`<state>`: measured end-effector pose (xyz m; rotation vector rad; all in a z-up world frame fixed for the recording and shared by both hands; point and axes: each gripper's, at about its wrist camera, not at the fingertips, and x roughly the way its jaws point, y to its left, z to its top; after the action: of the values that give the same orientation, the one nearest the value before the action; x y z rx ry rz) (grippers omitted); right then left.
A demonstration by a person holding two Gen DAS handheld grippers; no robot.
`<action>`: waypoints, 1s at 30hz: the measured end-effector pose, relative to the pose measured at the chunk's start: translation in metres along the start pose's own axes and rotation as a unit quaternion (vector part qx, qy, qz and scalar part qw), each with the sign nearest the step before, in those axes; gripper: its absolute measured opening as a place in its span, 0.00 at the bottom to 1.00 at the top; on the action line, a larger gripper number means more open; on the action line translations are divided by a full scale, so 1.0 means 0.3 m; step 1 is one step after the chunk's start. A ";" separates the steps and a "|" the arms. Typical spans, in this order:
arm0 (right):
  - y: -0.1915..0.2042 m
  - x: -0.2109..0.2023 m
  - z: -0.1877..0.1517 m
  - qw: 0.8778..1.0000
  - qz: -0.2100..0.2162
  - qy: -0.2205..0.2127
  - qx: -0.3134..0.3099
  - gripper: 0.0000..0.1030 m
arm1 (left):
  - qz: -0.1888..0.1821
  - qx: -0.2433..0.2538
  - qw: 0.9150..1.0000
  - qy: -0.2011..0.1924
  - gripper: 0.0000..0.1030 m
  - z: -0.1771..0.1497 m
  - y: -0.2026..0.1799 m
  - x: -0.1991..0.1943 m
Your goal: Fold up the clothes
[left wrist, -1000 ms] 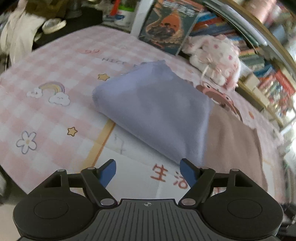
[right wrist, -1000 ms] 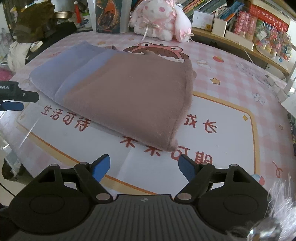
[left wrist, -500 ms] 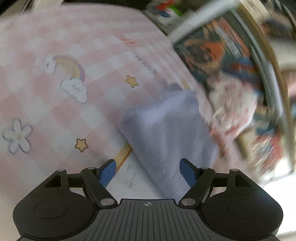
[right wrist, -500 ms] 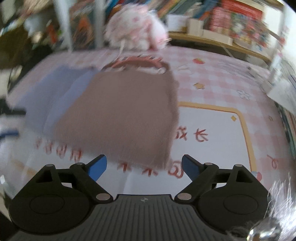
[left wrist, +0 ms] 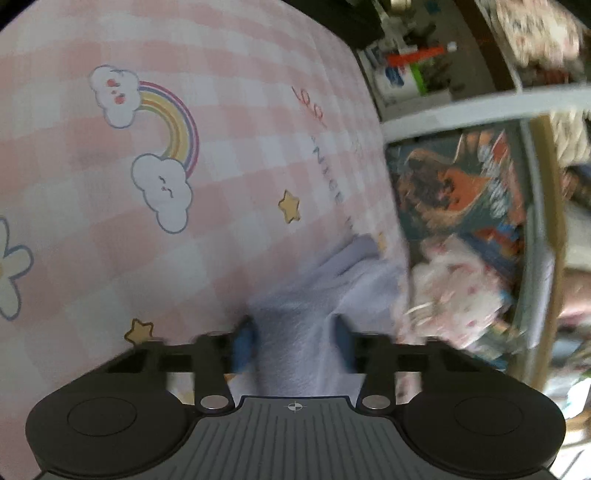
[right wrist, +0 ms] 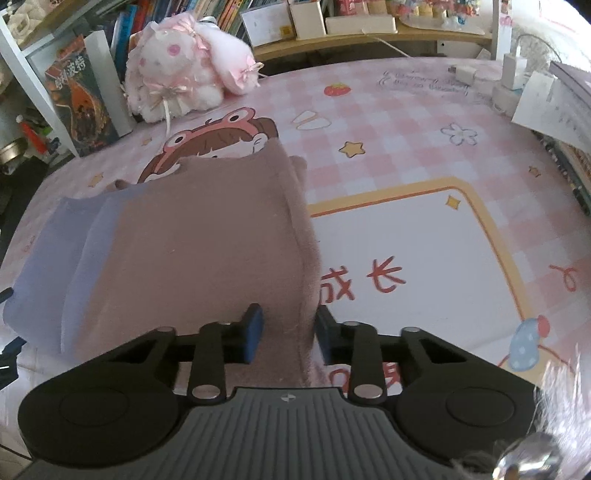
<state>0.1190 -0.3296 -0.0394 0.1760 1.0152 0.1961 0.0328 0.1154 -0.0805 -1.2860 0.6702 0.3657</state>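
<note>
A folded garment, lavender on one end and dusty brown on the other, lies on the pink checked tablecloth. In the left wrist view my left gripper is shut on the lavender end, which bunches up between the blue pads. In the right wrist view my right gripper is shut on the brown end's near right corner; the cloth's edge runs between the pads. The lavender end lies flat at the left.
A pink plush bunny sits at the table's back edge, next to an upright book. A shelf with books and boxes runs behind. Chargers and papers lie at the far right. The bunny also shows blurred in the left wrist view.
Both grippers moved forward onto the garment and closed from open: the left on the lavender end, the right on the brown corner. The left view has swung sharply.
</note>
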 end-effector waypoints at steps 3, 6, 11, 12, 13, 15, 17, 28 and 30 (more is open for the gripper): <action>0.013 0.004 -0.004 1.000 -0.004 0.000 -0.003 0.26 | -0.014 0.083 0.996 -0.016 0.09 -0.029 -0.070 -0.032; 0.018 0.006 -0.002 1.000 -0.008 0.001 -0.003 0.26 | -0.042 0.184 0.982 -0.020 0.10 -0.045 -0.133 -0.080; 0.031 0.012 0.002 1.000 -0.013 0.003 -0.005 0.26 | -0.036 0.115 0.993 0.021 0.14 0.014 -0.045 -0.001; 0.033 0.013 0.003 1.000 -0.014 0.003 -0.005 0.26 | -0.038 0.095 0.994 0.026 0.18 0.023 -0.027 0.014; 0.036 0.014 0.004 1.000 -0.015 0.003 -0.006 0.26 | -0.040 0.083 0.995 0.031 0.23 0.030 -0.016 0.028; 0.040 0.015 0.007 1.000 -0.018 0.005 -0.008 0.26 | -0.042 0.088 0.994 0.041 0.27 0.025 -0.015 0.050; 0.044 0.016 0.008 1.000 -0.019 0.006 -0.011 0.26 | -0.048 0.089 0.994 0.040 0.30 0.018 -0.017 0.070; 0.063 0.029 0.022 1.000 -0.013 0.012 -0.013 0.28 | -0.042 0.087 0.995 0.023 0.12 0.053 -0.030 0.124; 0.062 0.033 0.037 1.000 -0.009 0.012 -0.014 0.31 | -0.037 0.097 0.994 0.015 0.12 0.078 -0.027 0.107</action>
<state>0.1321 -0.3097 -0.0375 0.1392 1.0364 0.1972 0.0679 0.1320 -0.0919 -1.1286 0.6654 0.2148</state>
